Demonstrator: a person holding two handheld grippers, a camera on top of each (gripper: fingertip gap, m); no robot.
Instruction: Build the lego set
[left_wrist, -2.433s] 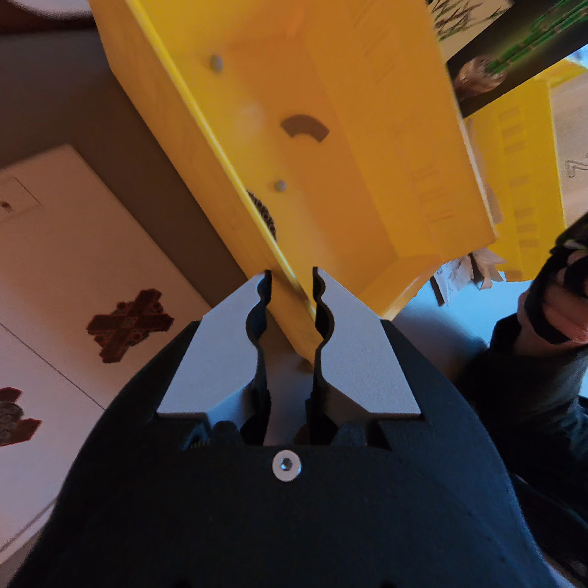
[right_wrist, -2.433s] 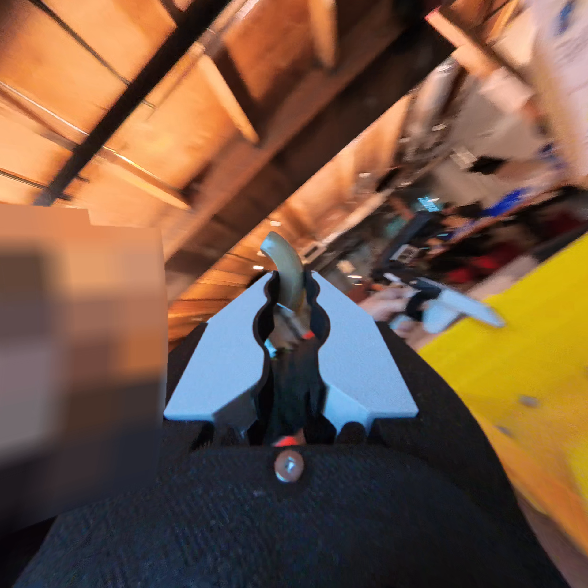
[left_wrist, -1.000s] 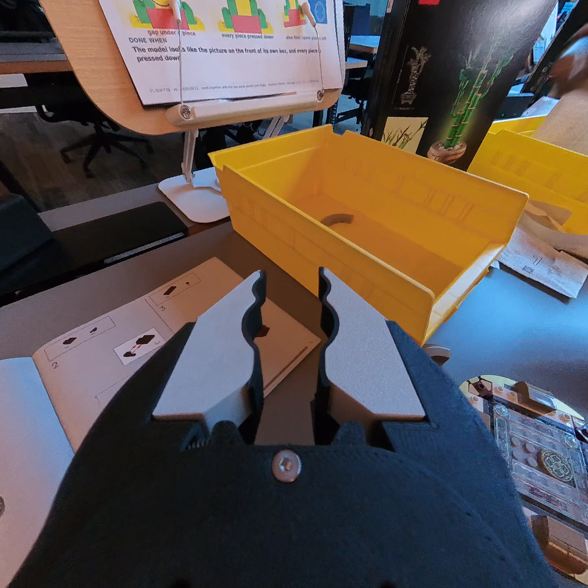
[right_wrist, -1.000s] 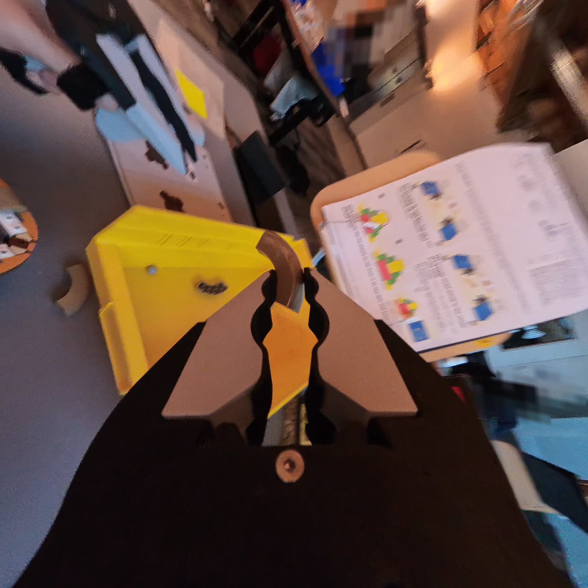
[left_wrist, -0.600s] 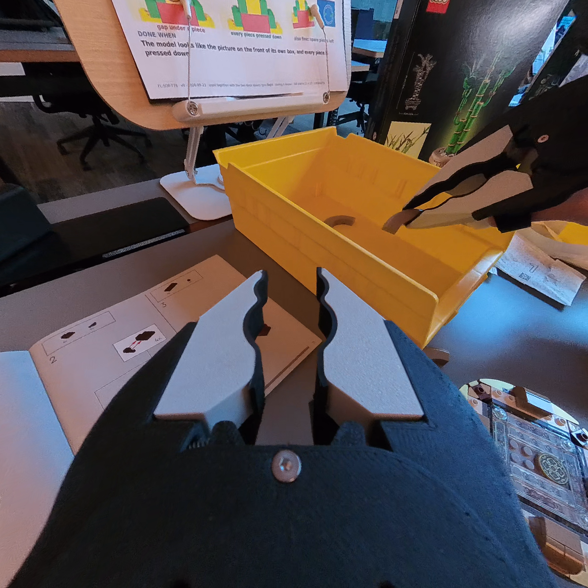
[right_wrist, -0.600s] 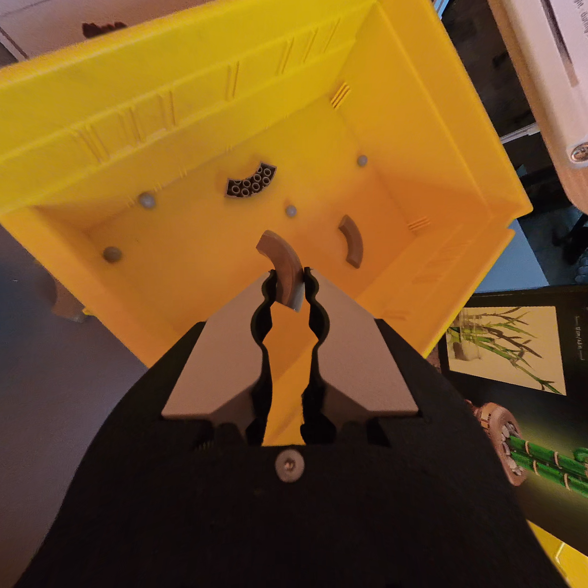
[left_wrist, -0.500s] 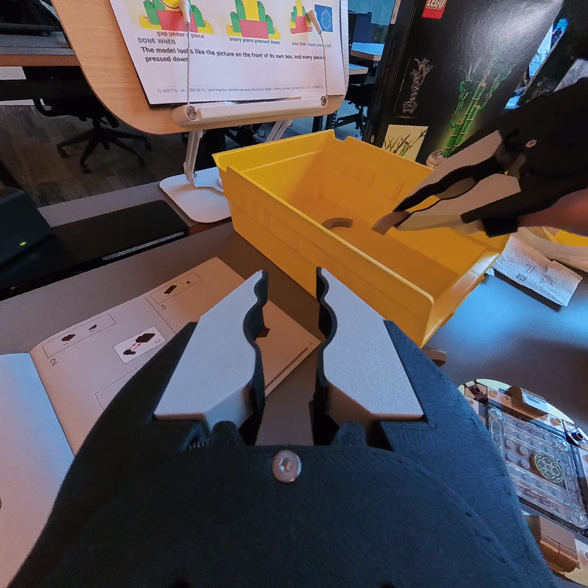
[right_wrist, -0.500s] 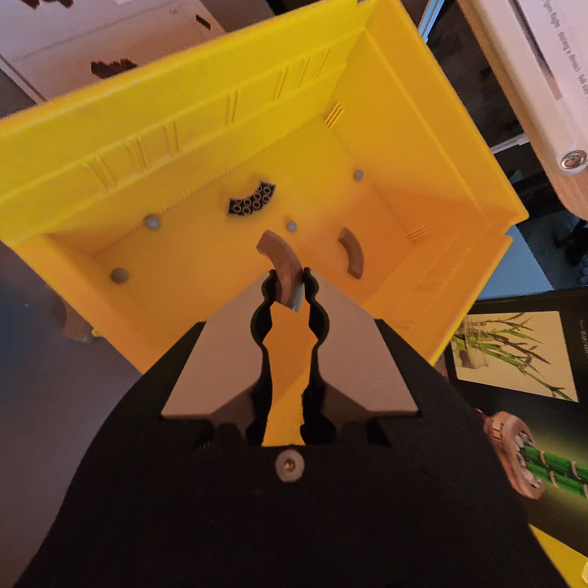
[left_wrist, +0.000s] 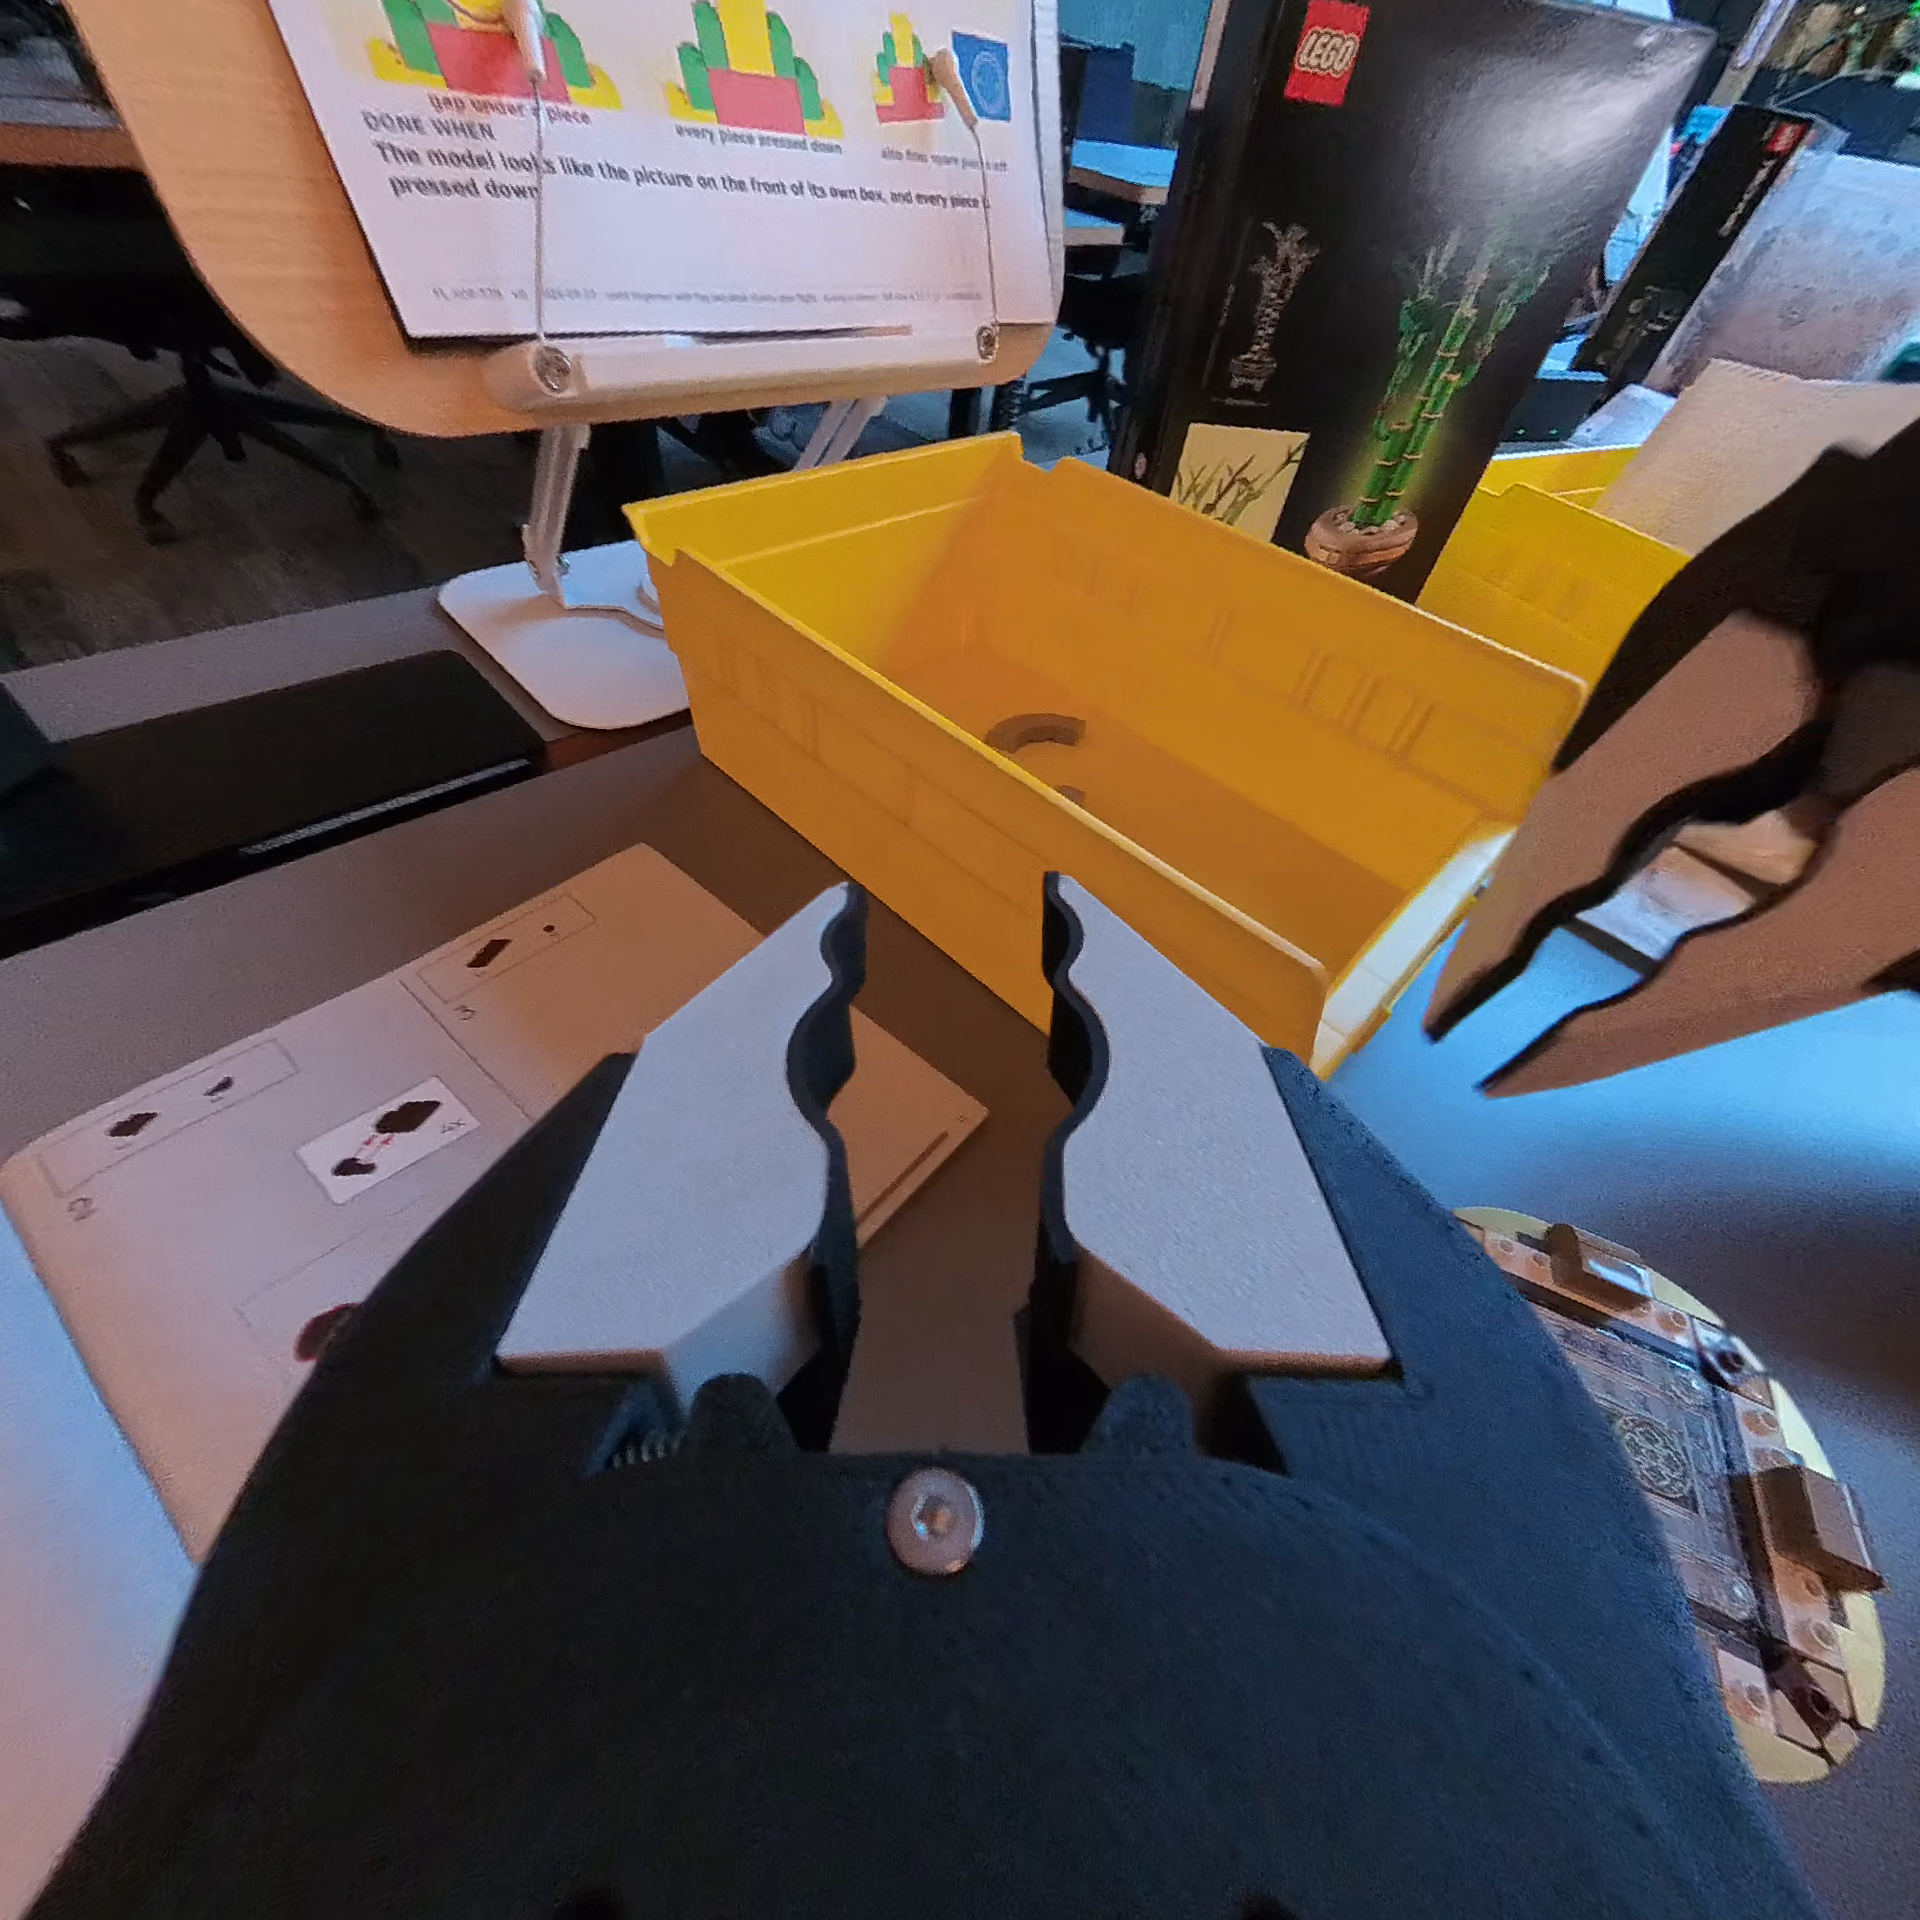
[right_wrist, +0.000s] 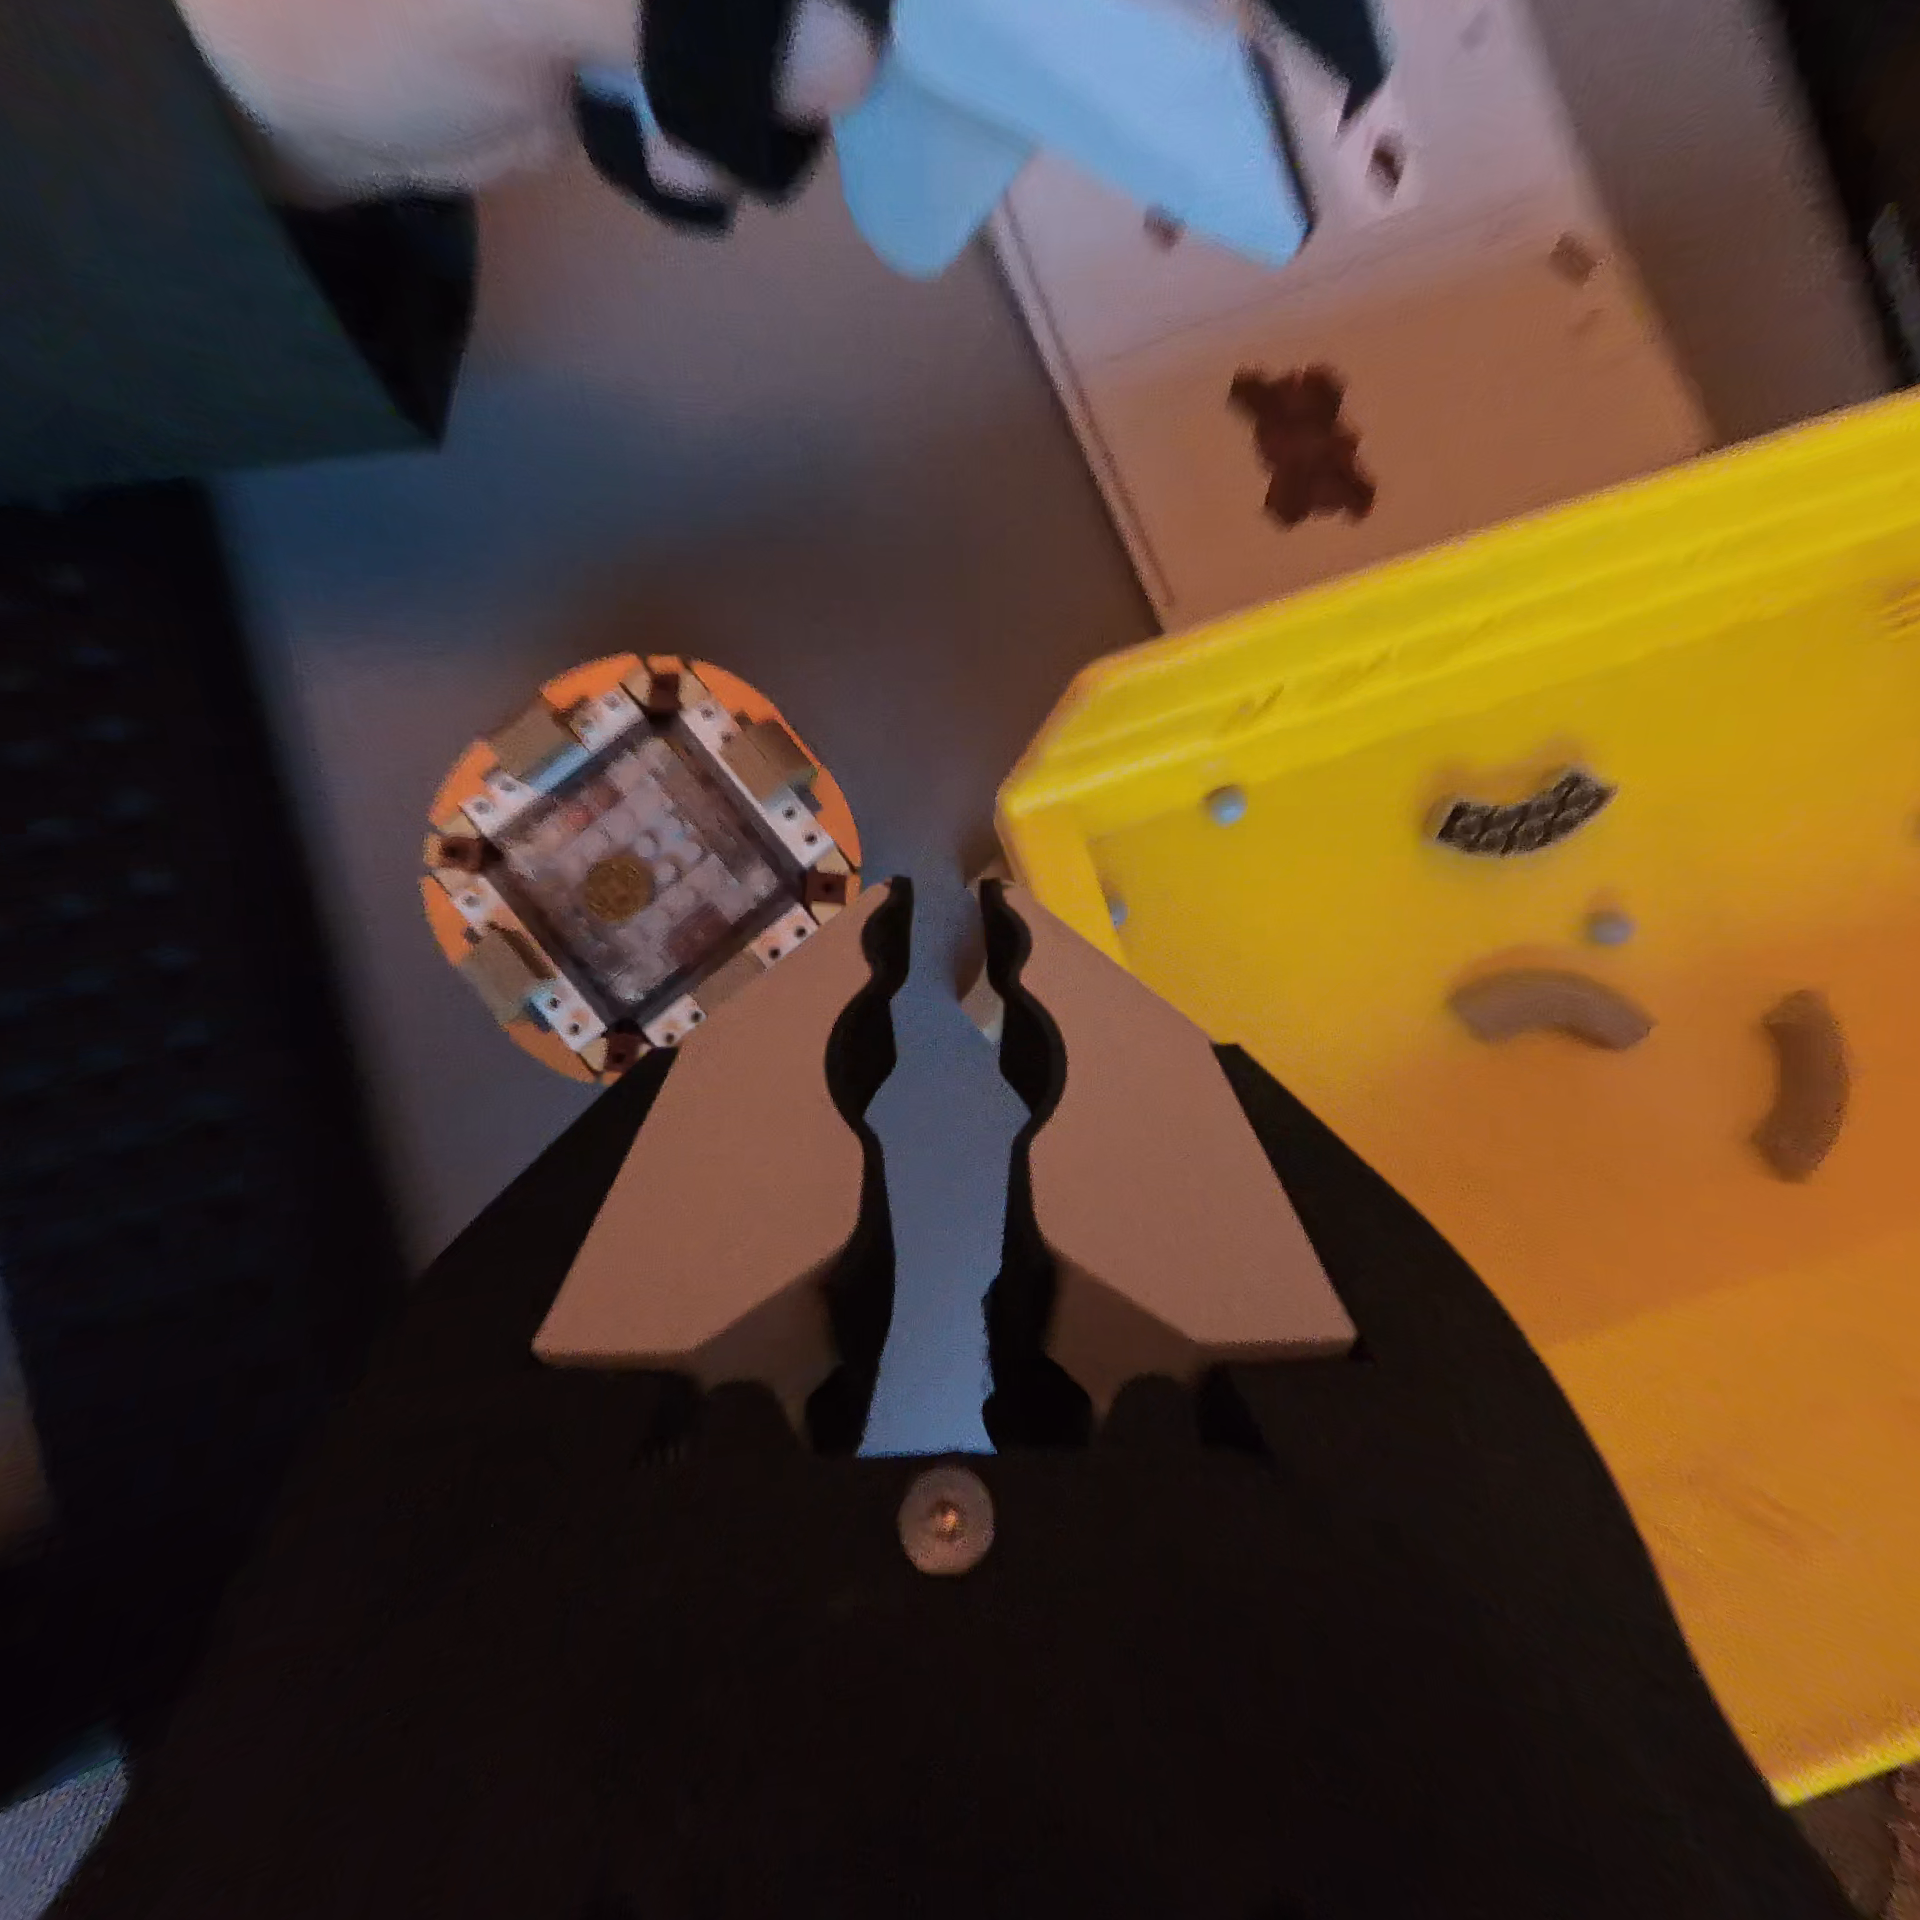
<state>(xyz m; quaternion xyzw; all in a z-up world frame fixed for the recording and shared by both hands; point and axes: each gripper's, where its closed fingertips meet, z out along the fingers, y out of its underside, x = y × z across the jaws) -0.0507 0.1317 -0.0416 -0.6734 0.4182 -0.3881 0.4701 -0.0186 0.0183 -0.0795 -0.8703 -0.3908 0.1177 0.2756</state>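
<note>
My left gripper (left_wrist: 948, 904) is open and empty, low over the table between the instruction booklet (left_wrist: 520, 1039) and the yellow bin (left_wrist: 935, 821). My right gripper (right_wrist: 940, 894) is slightly open and empty, just outside the bin's corner (right_wrist: 1351, 644); it also shows in the left wrist view (left_wrist: 1460, 1060). A tan curved piece (right_wrist: 974, 982) lies on the table between its fingertips. The round lego model (right_wrist: 639, 868) sits just left of it, and shows in the left wrist view (left_wrist: 1714, 1455). Two brown curved pieces (right_wrist: 1548, 1013) (right_wrist: 1803, 1086) and a dark curved plate (right_wrist: 1522, 816) lie in the bin.
The black set box (left_wrist: 1403, 260) and a second yellow bin (left_wrist: 1538, 561) stand behind the bin. A stand with a printed sheet (left_wrist: 675, 208) is at the back left. A dark flat object (right_wrist: 104, 831) lies left of the model. The left gripper shows blurred at the top (right_wrist: 1039, 125). The dark curved plate (right_wrist: 1522, 816) is about equally far from each gripper, around 15 cm.
My right gripper has let go of the brown curved piece in the bin and moved out to the table beside the model. My left gripper has barely moved.
</note>
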